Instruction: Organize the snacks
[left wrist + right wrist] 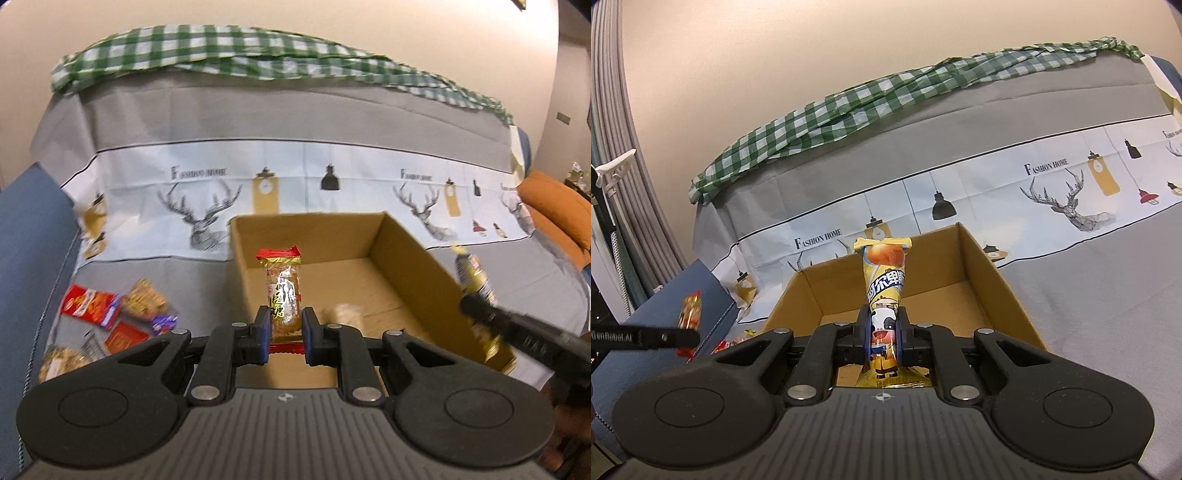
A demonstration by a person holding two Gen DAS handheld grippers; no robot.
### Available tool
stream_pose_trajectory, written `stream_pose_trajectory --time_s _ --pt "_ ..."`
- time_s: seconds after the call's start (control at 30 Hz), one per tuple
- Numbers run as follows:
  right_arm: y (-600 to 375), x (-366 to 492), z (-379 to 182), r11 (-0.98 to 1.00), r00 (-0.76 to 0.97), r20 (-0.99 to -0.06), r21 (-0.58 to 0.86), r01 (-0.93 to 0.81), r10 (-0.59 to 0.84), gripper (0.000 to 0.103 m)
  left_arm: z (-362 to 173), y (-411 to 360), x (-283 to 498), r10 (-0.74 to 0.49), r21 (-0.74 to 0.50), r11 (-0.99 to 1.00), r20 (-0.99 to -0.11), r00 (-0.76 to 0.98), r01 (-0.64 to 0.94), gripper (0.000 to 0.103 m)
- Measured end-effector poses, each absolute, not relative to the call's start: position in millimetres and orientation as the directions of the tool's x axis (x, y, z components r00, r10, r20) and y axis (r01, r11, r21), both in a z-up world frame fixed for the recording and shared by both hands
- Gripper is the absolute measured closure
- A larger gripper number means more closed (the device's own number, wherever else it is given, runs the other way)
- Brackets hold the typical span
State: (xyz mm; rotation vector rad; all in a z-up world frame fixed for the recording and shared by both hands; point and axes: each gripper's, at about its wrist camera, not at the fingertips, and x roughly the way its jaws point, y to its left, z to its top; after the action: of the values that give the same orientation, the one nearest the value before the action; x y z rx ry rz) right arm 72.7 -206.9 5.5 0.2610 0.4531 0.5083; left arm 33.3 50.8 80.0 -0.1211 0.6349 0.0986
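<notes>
Here, my left claw (284, 328) is clenched on a gold snack packet with red crimped ends (283, 291). The packet stands upright between the blue pads, its long axis running from the claw toward the far side, top end pointing up and away. It hangs above the near left part of an open cardboard box (406, 251), which sits on a sofa draped in a grey cloth with a deer print (207, 218).

My right claw (883, 332) is clamped tight on a yellow cone-shaped packet with a cartoon cow (884, 291). Its narrow part is pinched between the pads and its wide end points up and away, over the near edge of the same box.

Inside the box a pale blurred item (345, 314) lies on the floor near the front. To the left of the box, loose snack packets (114, 310), red and gold, lie scattered on the cloth. A green checked cloth (221, 51) lies along the top of the sofa back.
</notes>
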Motion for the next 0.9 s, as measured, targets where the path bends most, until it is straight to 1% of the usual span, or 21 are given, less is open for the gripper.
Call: stream_pose_trajectory --time_s 0.17,0.5,0.9 --pt "-206.6 71.9 5.5 0.847 0.783 -0.348 0.343 -0.406 0.516 0.091 88.9 27.7 50.7 0.018 -0.085 0.993 -0.581 0.814 -0.083 0.084" --pt "-215.1 69.4 5.7 0.844 0.801 -0.323 0.382 -0.377 0.504 0.091 92.6 -5.7 69.5 -0.035 -0.077 0.997 -0.57 0.821 -0.01 0.084" --pt "-214.3 65.8 7.0 0.835 0.802 -0.294 0.373 -0.405 0.52 0.091 98.4 -0.4 76.6 -0.011 -0.069 0.997 -0.57 0.821 -0.034 0.084"
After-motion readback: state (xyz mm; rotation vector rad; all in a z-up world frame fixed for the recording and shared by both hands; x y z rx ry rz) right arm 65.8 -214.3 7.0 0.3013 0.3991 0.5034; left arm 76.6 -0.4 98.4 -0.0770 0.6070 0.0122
